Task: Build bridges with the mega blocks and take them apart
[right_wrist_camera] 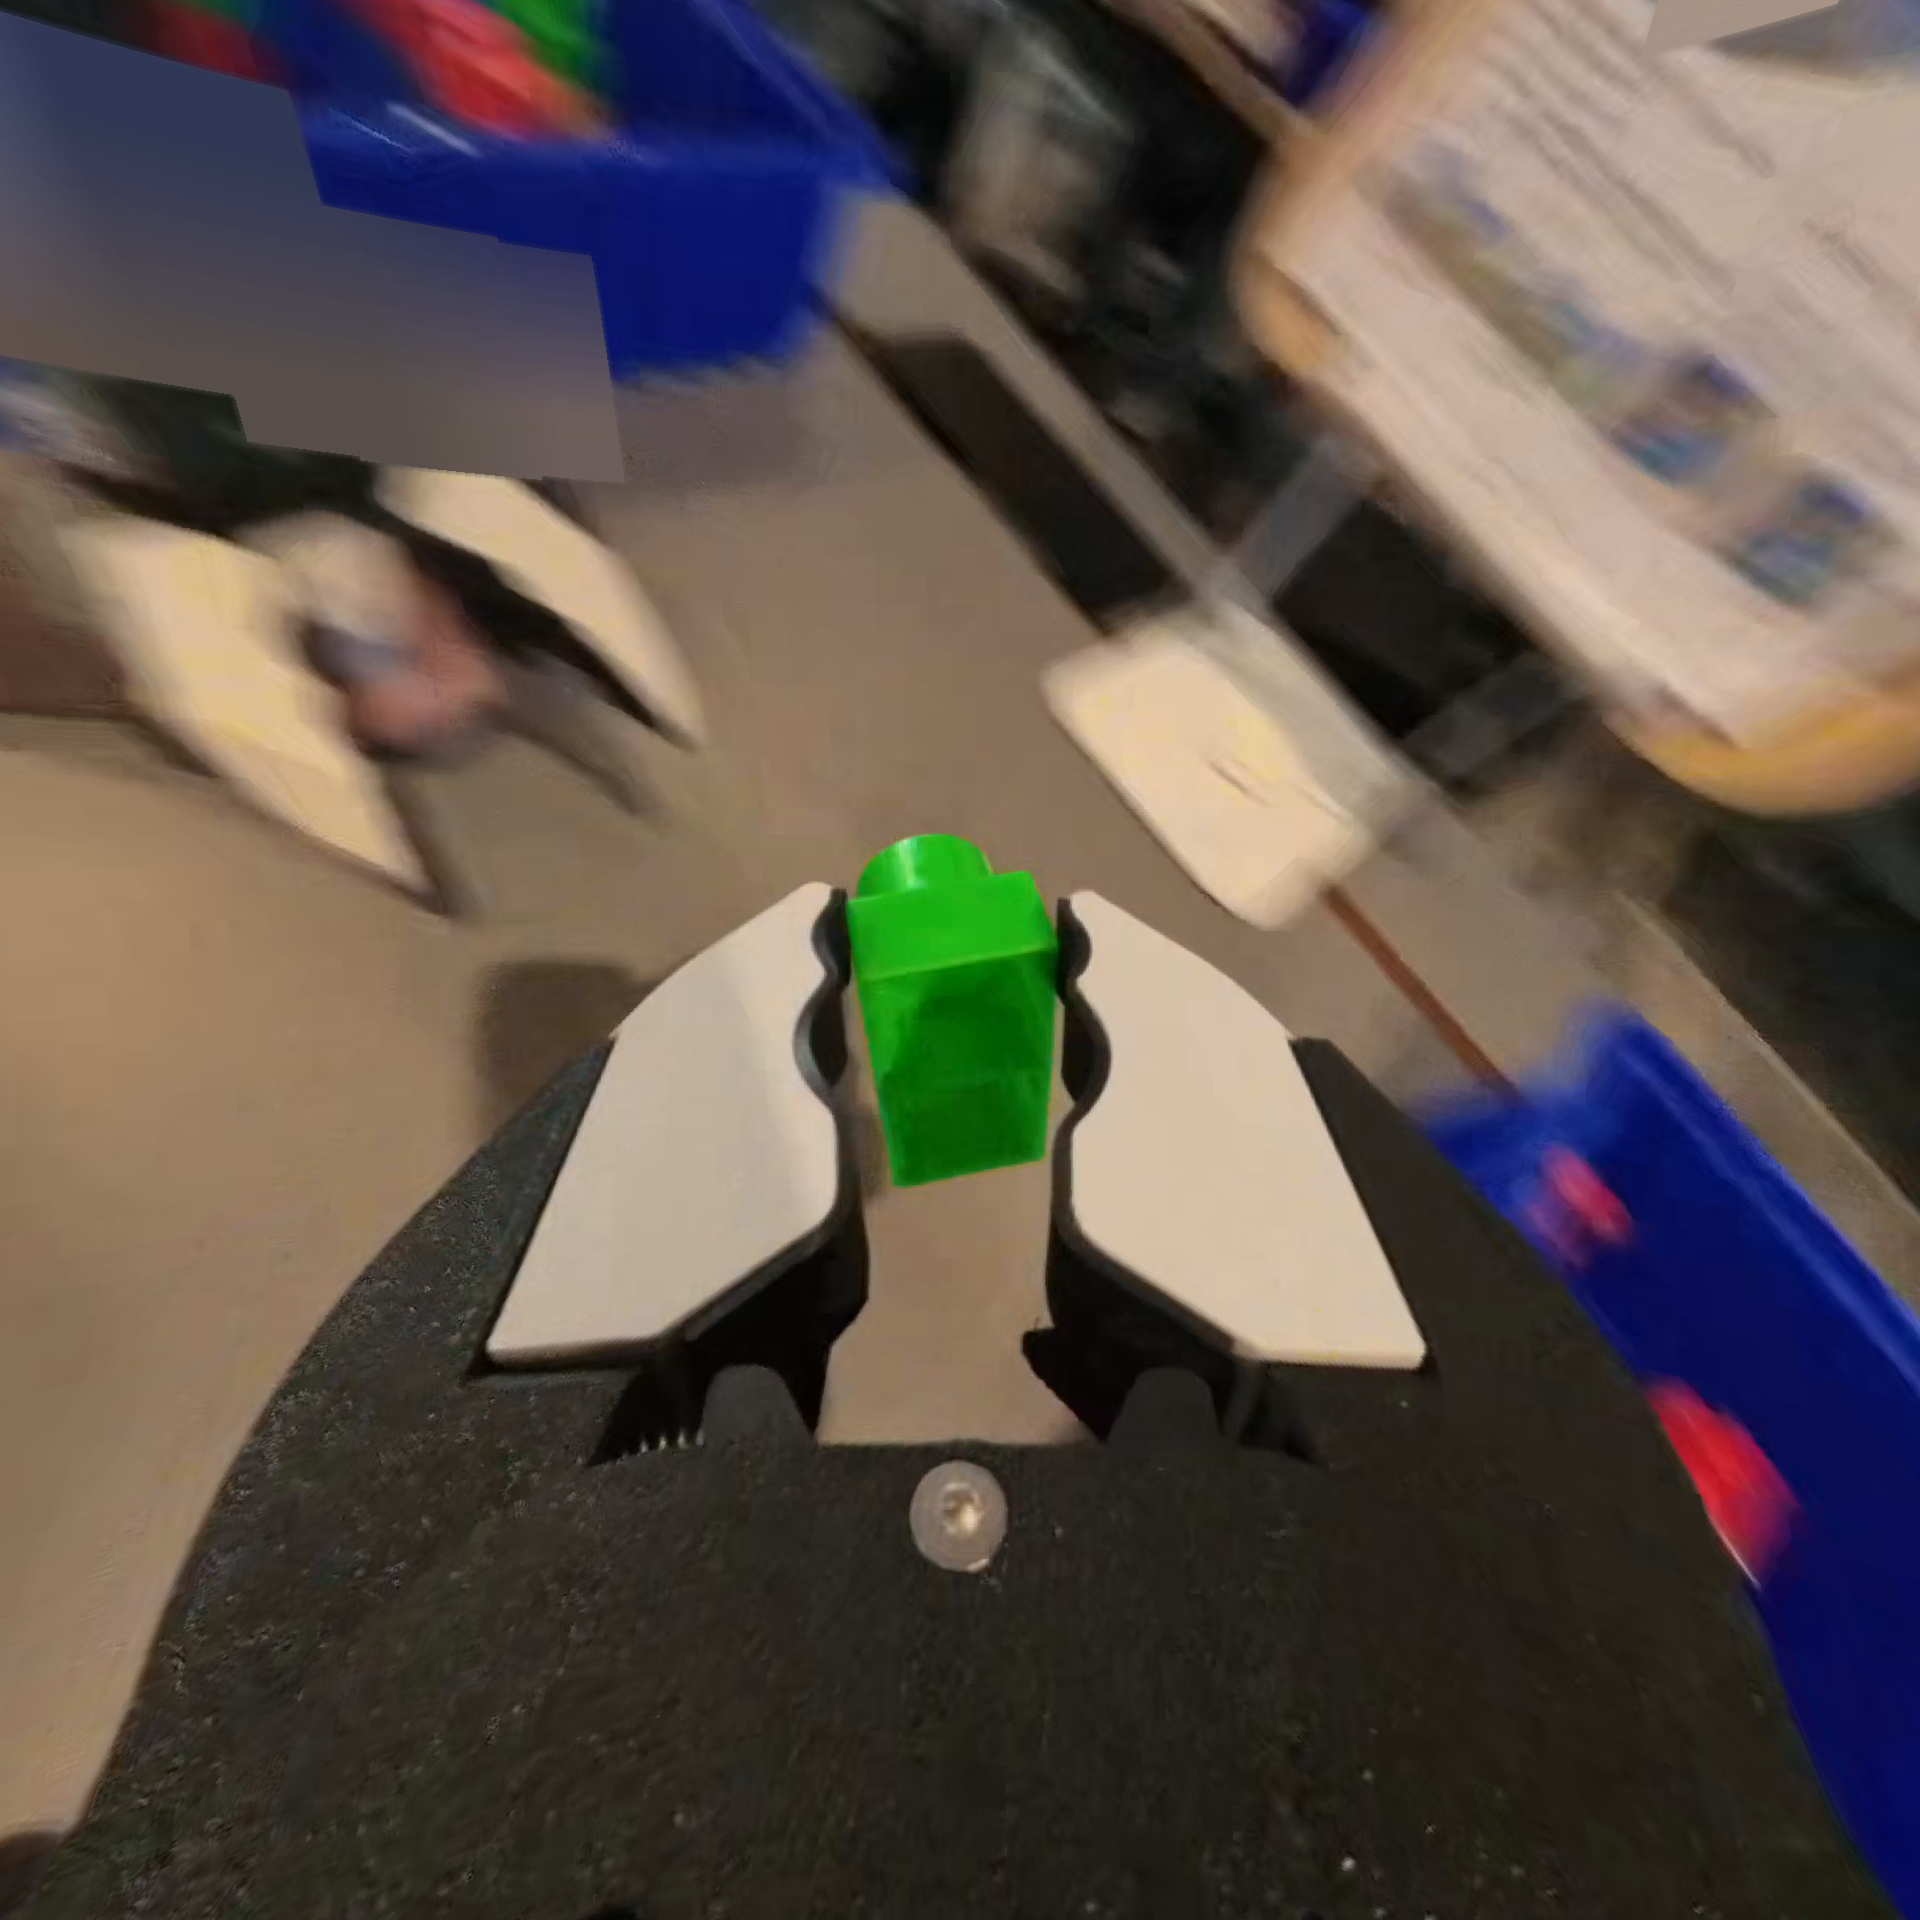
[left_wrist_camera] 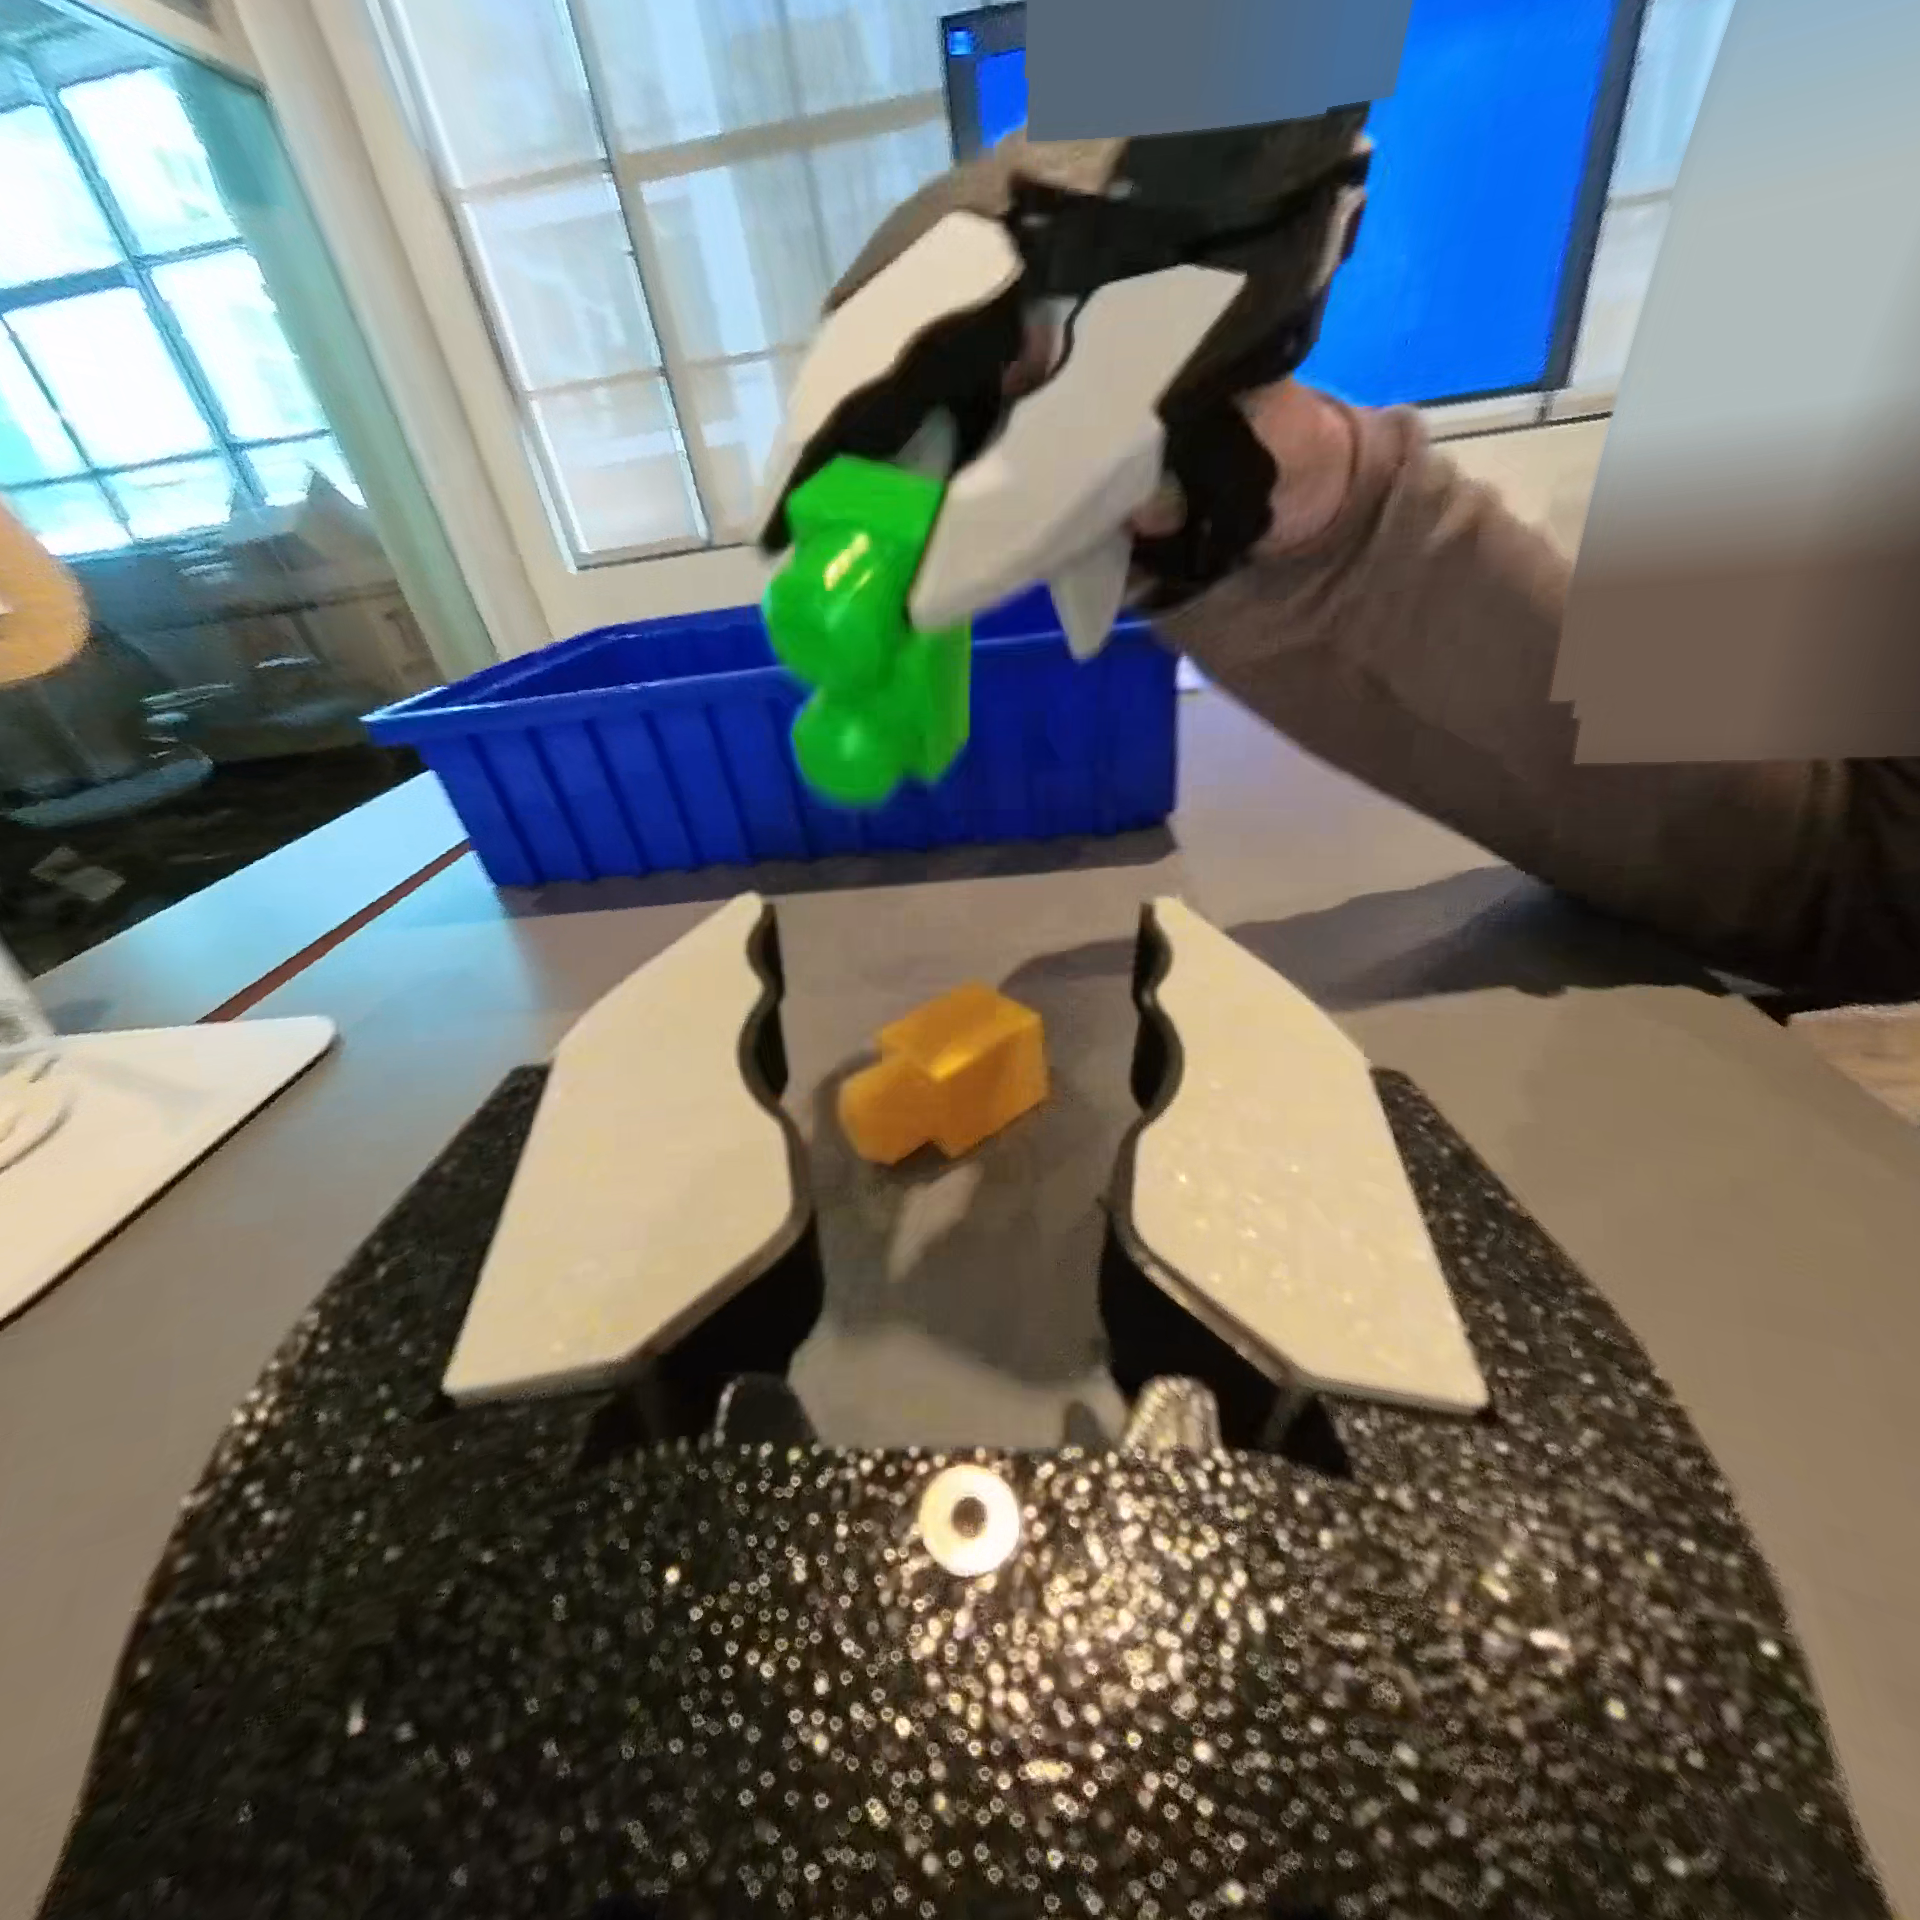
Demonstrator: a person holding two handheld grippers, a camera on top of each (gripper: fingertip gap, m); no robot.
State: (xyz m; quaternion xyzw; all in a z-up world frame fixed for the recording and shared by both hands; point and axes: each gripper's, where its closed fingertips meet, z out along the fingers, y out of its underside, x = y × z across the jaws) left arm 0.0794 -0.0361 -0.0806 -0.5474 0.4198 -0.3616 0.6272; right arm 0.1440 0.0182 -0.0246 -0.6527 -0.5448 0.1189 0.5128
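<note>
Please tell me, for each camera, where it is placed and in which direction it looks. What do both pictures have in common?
Left wrist view: sits on the left tool, looking forward and down at the table; its open fingers frame a yellow block lying there. Beyond are the right tool, a sleeve and a blue bin.
Right wrist view: sits on the right tool, looking along its fingers, shut on a green block, over the blurred table.
Shared: the green block, both tools (left one blurred), table.
</note>
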